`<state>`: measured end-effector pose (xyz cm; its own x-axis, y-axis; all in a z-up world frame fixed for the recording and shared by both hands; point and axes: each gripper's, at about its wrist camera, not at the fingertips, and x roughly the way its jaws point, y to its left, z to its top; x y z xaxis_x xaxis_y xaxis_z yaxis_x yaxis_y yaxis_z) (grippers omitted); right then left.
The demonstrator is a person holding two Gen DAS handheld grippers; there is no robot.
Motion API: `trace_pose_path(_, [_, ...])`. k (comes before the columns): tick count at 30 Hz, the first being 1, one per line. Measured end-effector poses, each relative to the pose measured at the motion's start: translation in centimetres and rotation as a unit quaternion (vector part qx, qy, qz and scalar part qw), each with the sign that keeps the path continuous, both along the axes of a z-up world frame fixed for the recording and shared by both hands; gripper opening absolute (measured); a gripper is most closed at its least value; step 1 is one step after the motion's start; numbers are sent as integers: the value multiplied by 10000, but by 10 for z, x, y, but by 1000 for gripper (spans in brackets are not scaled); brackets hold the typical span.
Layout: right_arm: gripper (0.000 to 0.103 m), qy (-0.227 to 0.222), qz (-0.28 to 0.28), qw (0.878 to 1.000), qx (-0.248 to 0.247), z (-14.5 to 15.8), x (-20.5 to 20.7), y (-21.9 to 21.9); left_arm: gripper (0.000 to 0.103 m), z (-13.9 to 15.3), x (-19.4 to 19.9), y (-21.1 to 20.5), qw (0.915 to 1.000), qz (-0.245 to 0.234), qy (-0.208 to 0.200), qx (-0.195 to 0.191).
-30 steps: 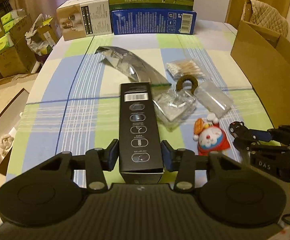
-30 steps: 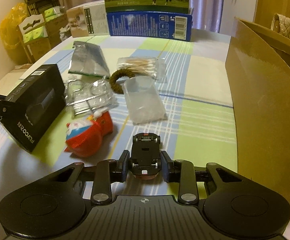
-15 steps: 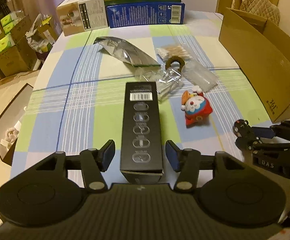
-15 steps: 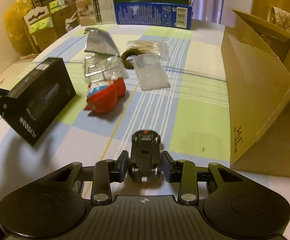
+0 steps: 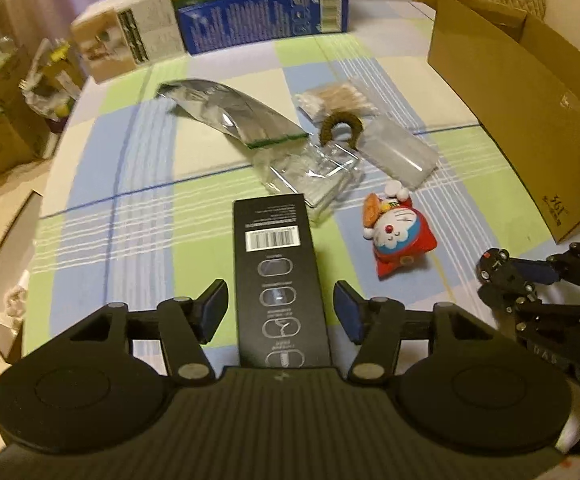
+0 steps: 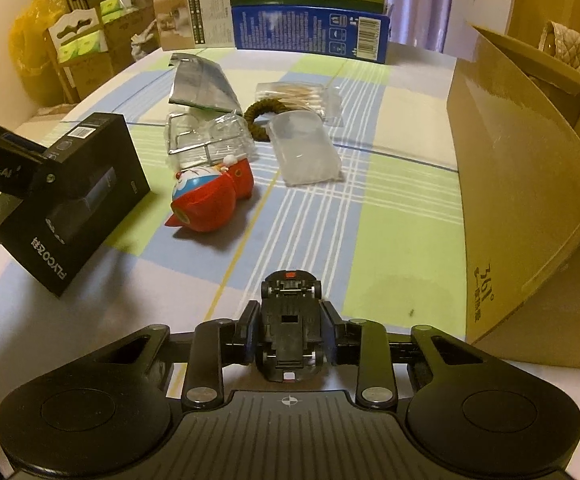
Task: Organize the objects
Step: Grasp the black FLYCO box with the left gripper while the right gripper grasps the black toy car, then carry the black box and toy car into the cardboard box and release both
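Observation:
A long black box (image 5: 275, 256) with a barcode lies between the fingers of my left gripper (image 5: 279, 304), which is open with a small gap on each side. In the right wrist view the box (image 6: 77, 200) sits at the left, tilted in the picture. My right gripper (image 6: 290, 336) is shut on a small black toy car (image 6: 290, 320), held upside down just above the checked tablecloth. The left wrist view shows the car (image 5: 492, 266) and the right gripper (image 5: 530, 276) at the far right. An open cardboard box (image 6: 530, 184) stands to the right.
A red and blue cartoon figure (image 5: 398, 240) lies mid-table. Behind it are clear plastic packaging (image 5: 314, 172), a silver pouch (image 5: 233, 112), a brown hair ring (image 5: 342, 128), a cotton swab bag (image 5: 338, 98) and a clear pouch (image 5: 402, 152). A milk carton case (image 5: 265, 20) lines the far edge.
My left gripper's fingers have spread apart and let go of the black box. Both grippers drew back toward the near edge; the right one still holds the car.

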<state>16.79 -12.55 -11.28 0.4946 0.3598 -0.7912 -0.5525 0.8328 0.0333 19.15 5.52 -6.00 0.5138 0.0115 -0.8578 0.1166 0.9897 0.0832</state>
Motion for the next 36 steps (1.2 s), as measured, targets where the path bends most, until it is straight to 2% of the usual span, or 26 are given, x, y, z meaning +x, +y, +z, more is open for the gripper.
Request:
trace_pose_path(3, [28,3,-2,10000,-7,0,0,0,42,-6,6,-1,9997,-93,170,128])
trace_pose_path(6, [28,43,-55,10000,43,1,0,-1,39,-9,7,3,9997,-64,238,17])
trace_pose_path(12, [28,26,-86,9999,138,6,-2,-5,38,-1,-4,8,9995,25,264,-170])
trace_pose_path(19, [28,-106,-142,9994,312,25,-10,-12,38,22,-23,7,9990,262,74,-367])
trace_pose_path(27, [28,-465,-267,9966,625,77,-25,-32,38,64,-38,-26,9975,127,-336,-603])
trace_pose_path(36, [28,-982,-702,9890,861,150,-9,-90,38,121,-33,-104,9909,-524,-815,-935])
